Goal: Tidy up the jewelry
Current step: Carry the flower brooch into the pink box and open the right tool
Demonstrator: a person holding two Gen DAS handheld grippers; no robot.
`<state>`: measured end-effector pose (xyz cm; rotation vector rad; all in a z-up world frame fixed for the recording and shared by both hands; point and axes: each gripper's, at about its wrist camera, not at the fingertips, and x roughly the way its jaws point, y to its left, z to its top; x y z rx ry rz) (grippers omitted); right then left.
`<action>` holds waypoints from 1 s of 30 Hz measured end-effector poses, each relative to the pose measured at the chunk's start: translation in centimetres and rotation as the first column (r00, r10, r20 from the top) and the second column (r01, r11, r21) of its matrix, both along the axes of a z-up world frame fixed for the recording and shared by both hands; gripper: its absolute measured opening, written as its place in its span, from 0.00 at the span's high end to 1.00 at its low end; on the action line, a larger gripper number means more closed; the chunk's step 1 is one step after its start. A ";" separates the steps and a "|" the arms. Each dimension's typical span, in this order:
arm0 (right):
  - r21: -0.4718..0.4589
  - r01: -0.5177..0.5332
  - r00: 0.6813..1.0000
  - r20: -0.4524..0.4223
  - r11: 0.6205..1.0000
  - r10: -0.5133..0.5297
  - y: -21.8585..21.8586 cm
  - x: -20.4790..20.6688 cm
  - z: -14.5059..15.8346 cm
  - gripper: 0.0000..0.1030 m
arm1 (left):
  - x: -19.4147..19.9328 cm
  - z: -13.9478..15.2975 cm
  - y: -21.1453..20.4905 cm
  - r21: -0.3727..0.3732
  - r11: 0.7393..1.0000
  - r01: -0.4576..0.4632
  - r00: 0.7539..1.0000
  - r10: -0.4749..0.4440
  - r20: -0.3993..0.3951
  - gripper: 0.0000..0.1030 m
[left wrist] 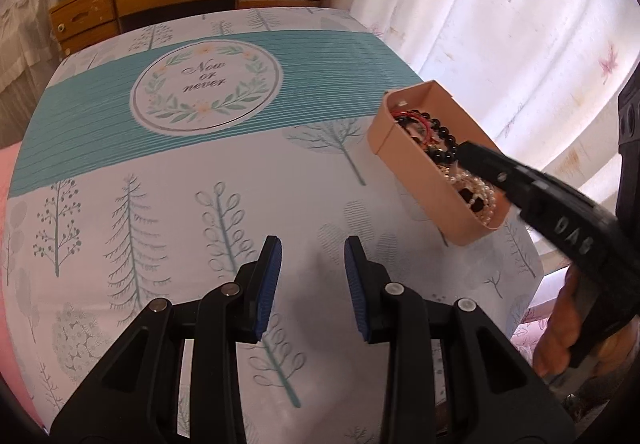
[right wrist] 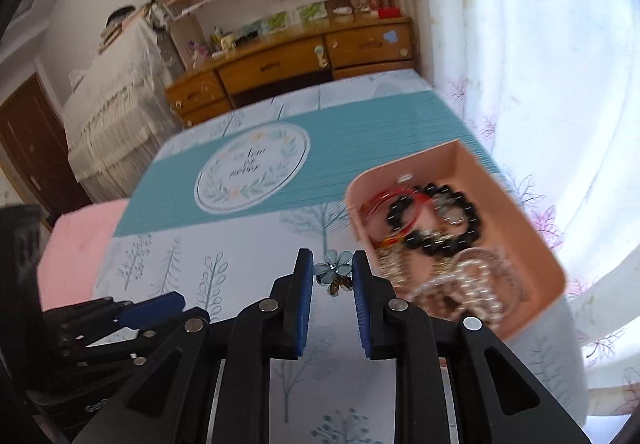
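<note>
One view alone shows fingers (right wrist: 306,284) pinching flower clip (right wrist: 333,269).

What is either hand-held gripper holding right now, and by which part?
The right hand-held gripper pinches a small blue flower-shaped trinket; the gripped part is too blurred to tell. The left hand-held gripper is open and holds nothing.

Bed (left wrist: 200,180) (tree-print sheet) carries pink tray (left wrist: 412,180).
</note>
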<state>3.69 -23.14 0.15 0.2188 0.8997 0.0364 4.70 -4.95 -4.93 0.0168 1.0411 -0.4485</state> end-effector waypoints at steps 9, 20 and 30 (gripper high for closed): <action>0.066 0.149 0.988 0.039 0.987 -0.151 -9.2 -0.9 2.2 0.81 | 2.4 2.6 -6.2 0.005 0.998 0.062 0.996 -0.062 0.062 0.71; 0.104 0.120 0.992 0.038 0.987 -0.124 -11.3 -0.2 1.4 0.81 | 5.5 4.4 -9.9 0.001 0.998 0.067 0.992 -0.066 0.103 0.71; 0.097 0.089 0.995 0.039 0.991 -0.093 -9.3 1.1 0.7 0.68 | 6.4 4.2 -9.8 0.000 1.000 0.024 0.994 -0.024 0.109 0.42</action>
